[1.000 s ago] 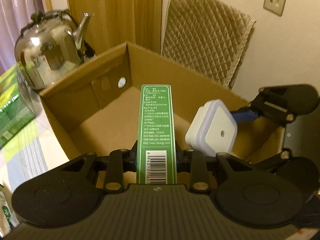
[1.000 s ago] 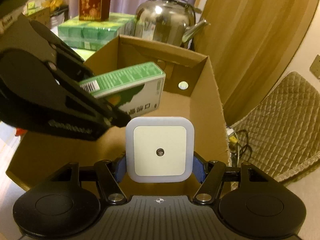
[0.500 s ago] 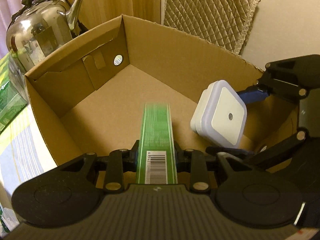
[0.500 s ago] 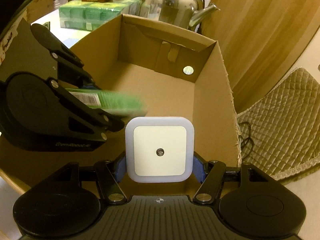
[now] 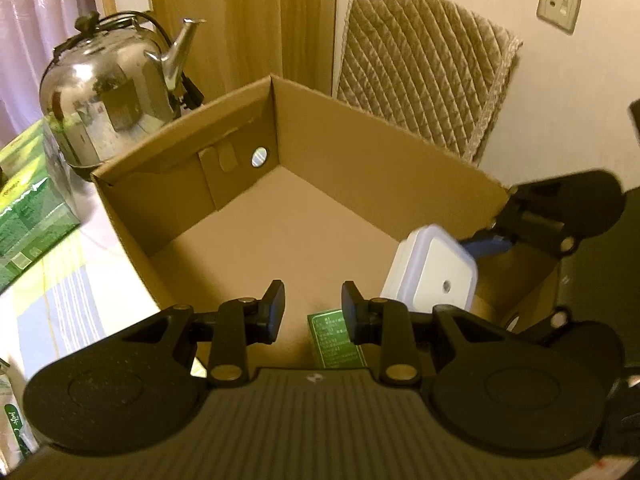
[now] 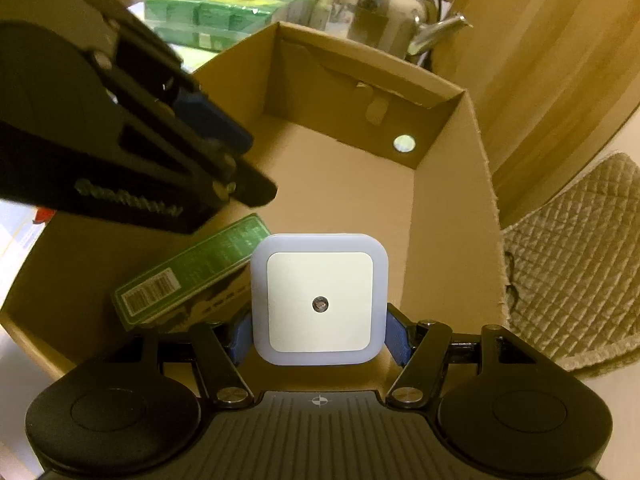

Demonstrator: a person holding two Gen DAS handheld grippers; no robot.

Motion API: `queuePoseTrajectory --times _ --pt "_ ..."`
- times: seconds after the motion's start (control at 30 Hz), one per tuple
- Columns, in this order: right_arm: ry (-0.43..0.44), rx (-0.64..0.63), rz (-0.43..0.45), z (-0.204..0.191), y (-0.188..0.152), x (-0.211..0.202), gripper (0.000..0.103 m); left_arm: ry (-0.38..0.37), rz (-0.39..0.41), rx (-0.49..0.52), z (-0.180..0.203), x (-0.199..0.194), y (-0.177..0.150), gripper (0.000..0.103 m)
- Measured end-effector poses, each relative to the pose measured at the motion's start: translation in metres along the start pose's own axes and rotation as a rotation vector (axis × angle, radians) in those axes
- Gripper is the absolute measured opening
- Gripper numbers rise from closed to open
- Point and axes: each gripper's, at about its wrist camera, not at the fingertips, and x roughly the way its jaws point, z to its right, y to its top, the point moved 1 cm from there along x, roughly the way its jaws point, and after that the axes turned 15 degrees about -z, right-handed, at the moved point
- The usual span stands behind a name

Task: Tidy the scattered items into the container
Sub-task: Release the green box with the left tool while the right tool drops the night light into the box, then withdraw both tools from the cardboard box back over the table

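Note:
An open cardboard box (image 5: 360, 148) (image 6: 452, 208) fills both views. A green carton (image 5: 336, 338) (image 6: 188, 276) lies inside it near the front wall, free of any grip. My left gripper (image 5: 313, 310) hangs open just above the carton, nothing between its fingers; the right wrist view shows it as a black shape (image 6: 240, 168) over the box's left side. My right gripper (image 6: 318, 334) is shut on a white square night light (image 6: 319, 300) (image 5: 434, 276), held above the box's right part.
A steel kettle (image 5: 108, 108) (image 6: 380, 4) stands behind the box. Green packs (image 5: 24, 216) (image 6: 224, 12) lie on the striped cloth to the left. A quilted pad (image 5: 424, 84) (image 6: 576, 260) leans against the wall to the right, under wall sockets (image 5: 558, 4).
My left gripper opened and let go of the green carton, which dropped onto the box floor. The left gripper then rose a little. The right gripper kept hold of the night light.

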Motion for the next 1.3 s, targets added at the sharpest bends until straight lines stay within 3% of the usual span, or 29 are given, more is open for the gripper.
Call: queuePoseTrajectory --times 0.17,0.37,0.7,1.0,1.13,1.3 --pt "0.021 -0.016 -0.021 -0.002 0.004 0.002 0.062 -0.004 0.018 -0.019 -0.004 -0.008 -0.003 0.026" --pt "-0.022 -0.043 -0.013 -0.007 0.003 -0.003 0.063 -0.014 0.038 -0.054 -0.010 -0.017 -0.008 0.027" --pt "-0.079 -0.005 0.078 -0.007 -0.014 -0.045 0.074 -0.016 0.099 -0.093 -0.011 -0.054 -0.025 0.032" --pt "-0.068 0.092 0.206 -0.020 -0.039 -0.105 0.082 0.007 0.147 -0.152 -0.012 -0.102 -0.064 0.037" --pt "-0.029 0.132 0.256 -0.036 -0.051 -0.128 0.087 0.014 0.158 -0.189 -0.011 -0.120 -0.093 0.046" --pt "0.061 0.175 0.297 -0.068 -0.071 -0.143 0.090 0.013 0.173 -0.251 -0.009 -0.137 -0.142 0.070"
